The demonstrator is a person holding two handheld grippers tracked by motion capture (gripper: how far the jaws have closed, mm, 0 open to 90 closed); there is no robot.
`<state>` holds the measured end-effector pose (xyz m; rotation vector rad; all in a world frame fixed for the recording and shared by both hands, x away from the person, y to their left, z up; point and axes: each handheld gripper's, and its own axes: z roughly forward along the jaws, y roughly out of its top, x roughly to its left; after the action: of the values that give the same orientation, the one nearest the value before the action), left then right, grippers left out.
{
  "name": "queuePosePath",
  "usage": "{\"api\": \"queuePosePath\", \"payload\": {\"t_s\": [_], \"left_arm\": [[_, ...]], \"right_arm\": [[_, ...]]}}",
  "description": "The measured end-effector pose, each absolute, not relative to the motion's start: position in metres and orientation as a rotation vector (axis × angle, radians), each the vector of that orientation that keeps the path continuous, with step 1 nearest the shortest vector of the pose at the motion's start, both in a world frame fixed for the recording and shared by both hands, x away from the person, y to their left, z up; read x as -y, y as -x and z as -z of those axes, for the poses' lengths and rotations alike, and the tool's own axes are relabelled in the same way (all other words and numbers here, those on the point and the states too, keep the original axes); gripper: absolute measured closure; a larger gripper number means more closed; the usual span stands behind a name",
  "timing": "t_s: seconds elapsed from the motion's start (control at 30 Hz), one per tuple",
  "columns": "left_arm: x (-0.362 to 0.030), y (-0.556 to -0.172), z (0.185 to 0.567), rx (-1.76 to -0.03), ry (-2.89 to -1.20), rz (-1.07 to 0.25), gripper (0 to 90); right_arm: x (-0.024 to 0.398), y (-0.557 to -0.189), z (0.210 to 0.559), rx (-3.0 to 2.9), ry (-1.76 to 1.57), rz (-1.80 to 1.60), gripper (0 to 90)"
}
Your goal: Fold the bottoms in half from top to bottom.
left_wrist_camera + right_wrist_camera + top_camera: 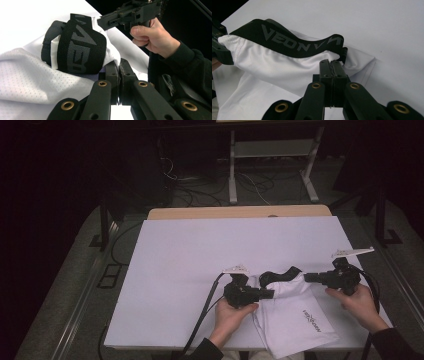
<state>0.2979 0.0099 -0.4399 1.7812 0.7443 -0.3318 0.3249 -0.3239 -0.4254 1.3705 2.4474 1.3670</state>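
White mesh shorts [295, 317] with a black waistband [278, 274] are lying on the near right part of the white table [200, 270], between your two hands. You are holding the garment by its top: your left gripper [270, 293] is pinching the white fabric just under the band's left end, jaws pressed together on the cloth, and your right gripper [306, 277] is clamping the fabric at the band's right end, jaws likewise closed tight with cloth between them. Long axis of the shorts is running from the waistband, which is pointing away from you toward the table's far edge, down to the hem, which is reaching the near edge by your body and leaning slightly right. Band itself is stretching roughly left to right between the grippers, sagging and curling in the middle, its grey lettering [294, 42] showing in the right gripper view. A small dark logo [312, 319] is sitting on the leg near your right hand [357, 302]; your left hand [232, 312] is resting on the table.
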Motion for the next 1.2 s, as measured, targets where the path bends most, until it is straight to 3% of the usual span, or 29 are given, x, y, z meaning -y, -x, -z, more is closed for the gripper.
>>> {"api": "queuePosePath", "payload": {"t_s": [1.2], "left_arm": [[0.011, -0.260, 0.462, -0.723, -1.876, 0.378, 86.7]], "right_arm": [[0.335, -0.301, 0.439, -2.529, -1.420, -1.291, 87.7]]}}
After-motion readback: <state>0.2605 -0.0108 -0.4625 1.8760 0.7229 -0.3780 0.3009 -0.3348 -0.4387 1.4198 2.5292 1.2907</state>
